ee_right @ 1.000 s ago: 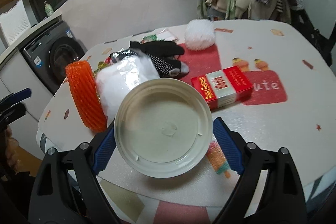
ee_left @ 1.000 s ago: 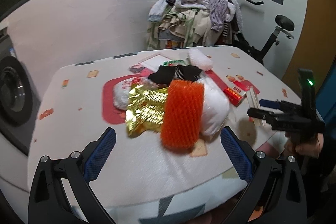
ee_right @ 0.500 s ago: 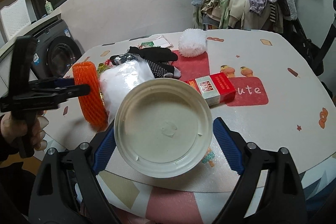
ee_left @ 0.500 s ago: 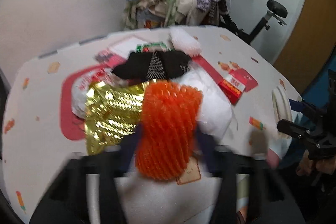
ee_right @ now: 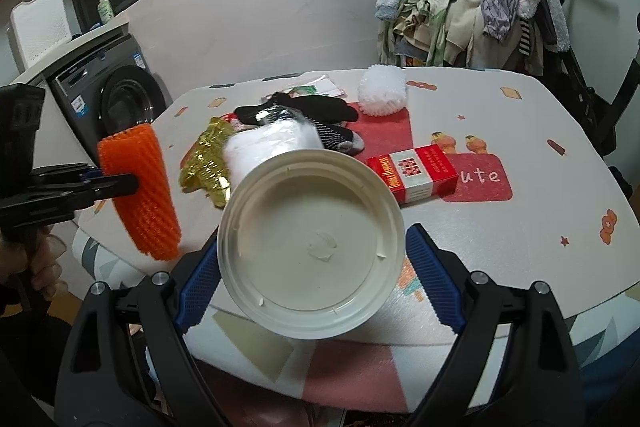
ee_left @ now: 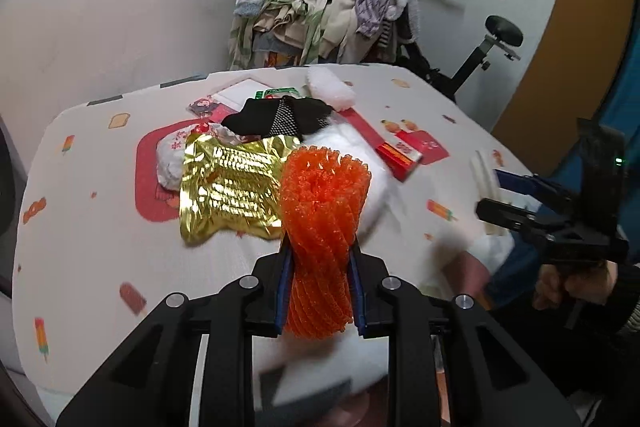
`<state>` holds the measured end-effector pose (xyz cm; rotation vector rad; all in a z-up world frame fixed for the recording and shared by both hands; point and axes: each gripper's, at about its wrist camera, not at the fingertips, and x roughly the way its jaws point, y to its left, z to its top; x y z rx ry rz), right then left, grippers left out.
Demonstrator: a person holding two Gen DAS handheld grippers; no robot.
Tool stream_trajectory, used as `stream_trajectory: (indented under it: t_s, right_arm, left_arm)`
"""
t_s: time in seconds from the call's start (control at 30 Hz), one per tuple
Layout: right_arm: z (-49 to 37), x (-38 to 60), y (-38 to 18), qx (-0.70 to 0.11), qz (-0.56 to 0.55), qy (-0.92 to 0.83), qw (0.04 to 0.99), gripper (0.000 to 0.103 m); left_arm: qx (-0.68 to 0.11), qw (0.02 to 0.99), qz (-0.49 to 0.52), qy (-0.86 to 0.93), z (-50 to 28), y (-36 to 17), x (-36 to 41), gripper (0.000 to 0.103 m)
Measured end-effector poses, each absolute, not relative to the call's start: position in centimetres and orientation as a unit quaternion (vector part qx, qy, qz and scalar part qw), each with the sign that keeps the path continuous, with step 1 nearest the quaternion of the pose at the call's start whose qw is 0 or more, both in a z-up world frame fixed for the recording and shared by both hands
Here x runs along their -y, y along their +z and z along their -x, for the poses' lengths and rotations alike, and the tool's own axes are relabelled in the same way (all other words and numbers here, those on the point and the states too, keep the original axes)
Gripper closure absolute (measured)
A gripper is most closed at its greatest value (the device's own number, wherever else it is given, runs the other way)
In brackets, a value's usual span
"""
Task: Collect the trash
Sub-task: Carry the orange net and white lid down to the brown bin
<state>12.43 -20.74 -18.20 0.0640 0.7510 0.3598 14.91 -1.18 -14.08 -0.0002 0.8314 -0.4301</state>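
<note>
My left gripper is shut on an orange foam net sleeve, lifted off the table; the sleeve also shows in the right wrist view, squeezed at its middle. My right gripper is shut on a round cream plastic lid, held above the table's near edge. The lid shows edge-on in the left wrist view. On the table lie a gold foil wrapper, a white plastic bag, a red cigarette box and a black glove.
A white foam net lies at the table's far side. A pile of clothes on an exercise bike stands behind the table. A washing machine stands to the left. The table has a patterned cover.
My left gripper moved onto the orange net sleeve, closed on it and lifted it. My right gripper kept hold of the lid and shifted slightly.
</note>
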Motion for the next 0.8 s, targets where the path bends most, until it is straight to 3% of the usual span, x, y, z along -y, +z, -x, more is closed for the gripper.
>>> stream_trajectory:
  t_s: [0.8]
  right_arm:
    - [-2.7, 16.4, -20.3, -0.381, -0.009, 0.206, 0.901, 0.016]
  left_arm:
    - [-0.445, 0.868, -0.002, -0.222, -0.9, -18.8, 0.7, 0.079]
